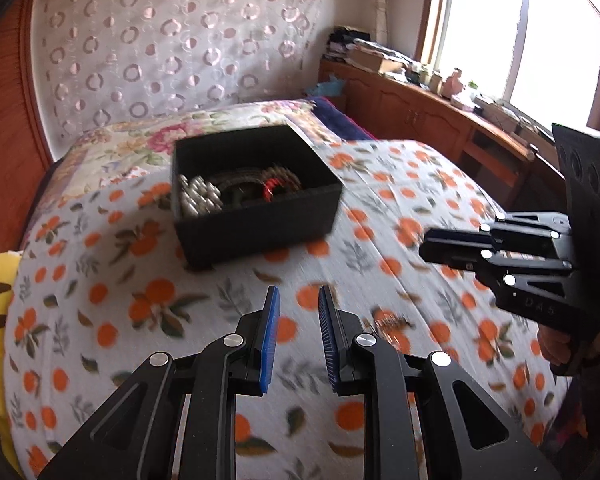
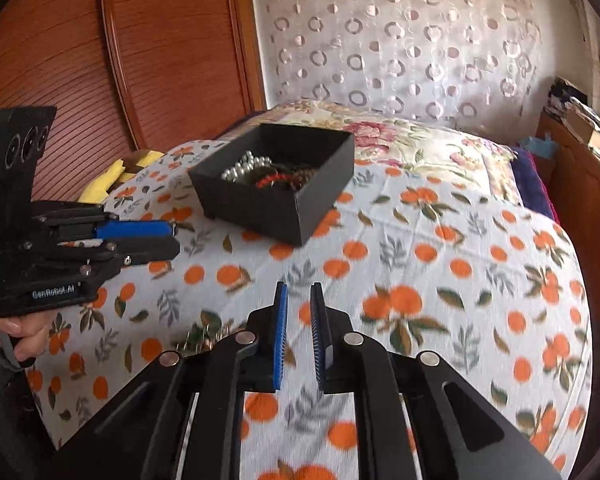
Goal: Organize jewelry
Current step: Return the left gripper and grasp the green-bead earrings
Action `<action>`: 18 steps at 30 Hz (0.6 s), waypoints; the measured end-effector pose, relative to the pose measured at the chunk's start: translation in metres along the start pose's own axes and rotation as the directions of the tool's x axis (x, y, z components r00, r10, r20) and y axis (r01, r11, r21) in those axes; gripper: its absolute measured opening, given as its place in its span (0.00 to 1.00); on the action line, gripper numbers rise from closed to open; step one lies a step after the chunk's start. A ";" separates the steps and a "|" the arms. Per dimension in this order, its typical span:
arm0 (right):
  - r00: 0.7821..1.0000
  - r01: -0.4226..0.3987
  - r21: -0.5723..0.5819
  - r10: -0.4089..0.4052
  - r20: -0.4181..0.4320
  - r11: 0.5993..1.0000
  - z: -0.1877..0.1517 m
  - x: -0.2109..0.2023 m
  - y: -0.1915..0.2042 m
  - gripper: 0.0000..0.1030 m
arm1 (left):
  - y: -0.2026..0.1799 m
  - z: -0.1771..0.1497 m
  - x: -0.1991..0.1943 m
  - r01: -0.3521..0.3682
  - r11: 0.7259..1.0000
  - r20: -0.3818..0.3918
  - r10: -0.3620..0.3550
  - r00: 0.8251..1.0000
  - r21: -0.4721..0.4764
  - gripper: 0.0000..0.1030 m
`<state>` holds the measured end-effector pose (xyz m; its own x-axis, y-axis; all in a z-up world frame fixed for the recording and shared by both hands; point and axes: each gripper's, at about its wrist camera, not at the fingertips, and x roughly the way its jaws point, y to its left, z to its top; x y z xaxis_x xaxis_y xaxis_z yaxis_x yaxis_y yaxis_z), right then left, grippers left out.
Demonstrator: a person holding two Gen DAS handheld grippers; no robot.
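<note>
We take the black box (image 1: 256,192) on the bed (image 1: 380,216) as our landmark; it sits on the orange-print cover, and inside it we see silver beads (image 1: 198,196), dark bead strands and a red one (image 1: 274,186) heaped together.

One piece lies loose on the cover, on the near side of the box; in the left wrist view it shows as a small dark chain-like thing (image 1: 388,322) just right of the left hand-held gripper (image 1: 298,334); in the right wrist view we believe the same piece (image 2: 198,340) sits just left of the right hand-held gripper (image 2: 298,334), partly hidden by its linkage; it is blurred, so we cannot name its kind, and its long axis seems to run roughly crosswise to the fingers.

Both hand-held grippers hover above the cover with a narrow gap between the blue pads (image 1: 270,336), gripping nothing; the box is well ahead of each.

We judge the loose piece lies between the two, about equally near to both; either must turn inward and dip, away from the box, before carrying it forward.
</note>
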<state>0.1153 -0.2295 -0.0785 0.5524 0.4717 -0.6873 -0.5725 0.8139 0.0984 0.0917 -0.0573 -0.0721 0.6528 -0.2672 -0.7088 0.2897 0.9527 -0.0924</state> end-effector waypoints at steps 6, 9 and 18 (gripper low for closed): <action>1.000 -0.008 0.027 0.008 -0.001 1.000 -0.022 -0.013 0.005 0.27 | -0.019 -0.018 -0.002 0.031 0.999 -0.034 -0.030 0.999 0.014 0.18; 1.000 -0.010 0.039 0.010 0.000 0.999 -0.034 -0.019 0.007 0.28 | -0.027 -0.024 -0.002 0.043 0.999 -0.050 -0.042 0.998 0.018 0.19; 1.000 0.001 0.042 -0.002 0.024 0.999 -0.050 -0.042 0.016 0.29 | -0.029 -0.032 0.013 0.086 0.996 -0.108 -0.089 0.990 -0.028 0.19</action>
<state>0.0531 -0.2533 -0.0841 0.5679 0.4783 -0.6699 -0.5460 0.8279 0.1282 0.0696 -0.0839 -0.1006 0.5449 -0.3337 -0.7692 0.3255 0.9296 -0.1727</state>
